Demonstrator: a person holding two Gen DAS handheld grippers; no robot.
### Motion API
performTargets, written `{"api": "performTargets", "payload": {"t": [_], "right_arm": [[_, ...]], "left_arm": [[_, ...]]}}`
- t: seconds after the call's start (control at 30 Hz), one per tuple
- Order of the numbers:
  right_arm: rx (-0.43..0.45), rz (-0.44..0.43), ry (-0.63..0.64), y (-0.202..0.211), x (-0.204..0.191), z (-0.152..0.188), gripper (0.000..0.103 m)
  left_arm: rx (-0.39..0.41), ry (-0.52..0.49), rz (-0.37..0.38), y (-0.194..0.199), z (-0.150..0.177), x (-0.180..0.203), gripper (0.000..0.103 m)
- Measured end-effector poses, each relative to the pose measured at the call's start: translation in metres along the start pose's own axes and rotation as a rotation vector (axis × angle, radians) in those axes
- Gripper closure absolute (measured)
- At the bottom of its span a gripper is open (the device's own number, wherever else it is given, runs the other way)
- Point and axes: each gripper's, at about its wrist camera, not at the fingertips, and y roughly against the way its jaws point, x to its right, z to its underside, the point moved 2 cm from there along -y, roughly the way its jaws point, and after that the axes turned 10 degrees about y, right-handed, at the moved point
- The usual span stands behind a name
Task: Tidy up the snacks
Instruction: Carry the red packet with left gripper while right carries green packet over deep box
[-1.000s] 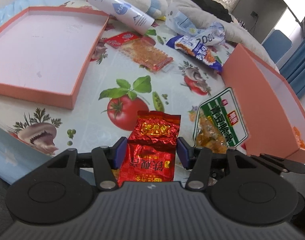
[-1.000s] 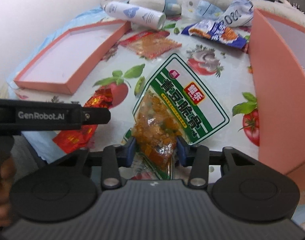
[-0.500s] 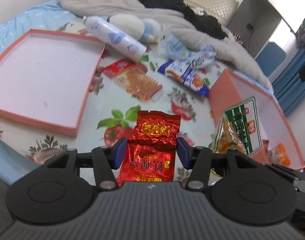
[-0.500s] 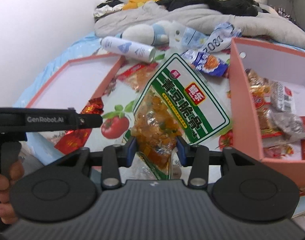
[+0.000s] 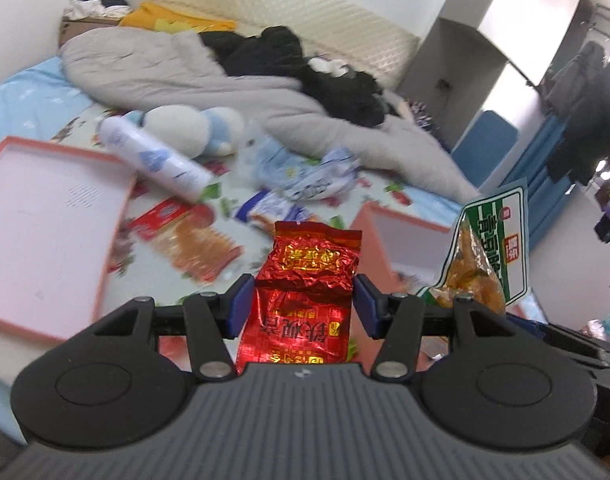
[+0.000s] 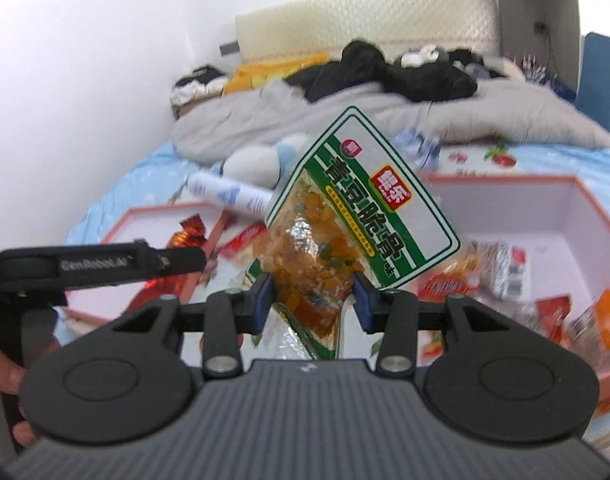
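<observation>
Blurred beyond reading, loose wrappers on bed; red foil packet [image 5: 305, 300] clamped in left gripper [image 5: 303, 306], lower end hidden behind body; green-label snack bag [image 6: 345, 236] pinched in right gripper [image 6: 311, 300], held clear above open pink box [image 6: 585, 208], far rim cut off.

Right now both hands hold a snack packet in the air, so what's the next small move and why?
Probably carry the green packet in the right gripper over the pink box and release. The box already holds snacks, and the packet hangs beside it.
</observation>
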Motion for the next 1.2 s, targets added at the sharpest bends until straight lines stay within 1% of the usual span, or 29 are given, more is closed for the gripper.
{"api": "performTargets", "payload": {"t": [0.17,0.3,0.4,0.53,0.63,0.73,0.83,0.97,1.13,1.2], "right_arm": [[0.041,0.053,-0.018,0.017,0.022,-0.011,0.058],[0.074,0.099,-0.028,0.032,0.038,-0.01,0.058],[0.086,0.126,-0.056,0.04,0.051,-0.005,0.058],[0.09,0.152,-0.073,0.042,0.069,-0.005,0.058],[0.087,0.175,-0.078,0.041,0.086,-0.002,0.058],[0.067,0.193,-0.099,0.033,0.104,0.005,0.058],[0.023,0.202,-0.141,0.02,0.127,0.017,0.058],[-0.053,0.201,-0.163,0.0,0.152,0.035,0.058],[-0.126,0.2,-0.153,-0.022,0.171,0.052,0.058],[-0.151,0.192,-0.169,-0.027,0.179,0.061,0.057]], "left_arm": [[0.015,-0.048,0.067,-0.002,-0.007,0.042,0.044],[0.009,-0.095,0.112,-0.003,-0.005,0.073,0.044],[0.003,-0.141,0.132,-0.006,-0.002,0.095,0.043],[-0.003,-0.162,0.152,-0.013,-0.001,0.114,0.044],[-0.026,-0.177,0.16,-0.028,0.003,0.129,0.044],[-0.071,-0.204,0.166,-0.051,0.014,0.145,0.043],[-0.112,-0.222,0.161,-0.076,0.027,0.159,0.043],[-0.165,-0.215,0.147,-0.108,0.042,0.17,0.043],[-0.215,-0.226,0.102,-0.145,0.061,0.181,0.043],[-0.237,-0.217,0.101,-0.158,0.066,0.183,0.043]]}}
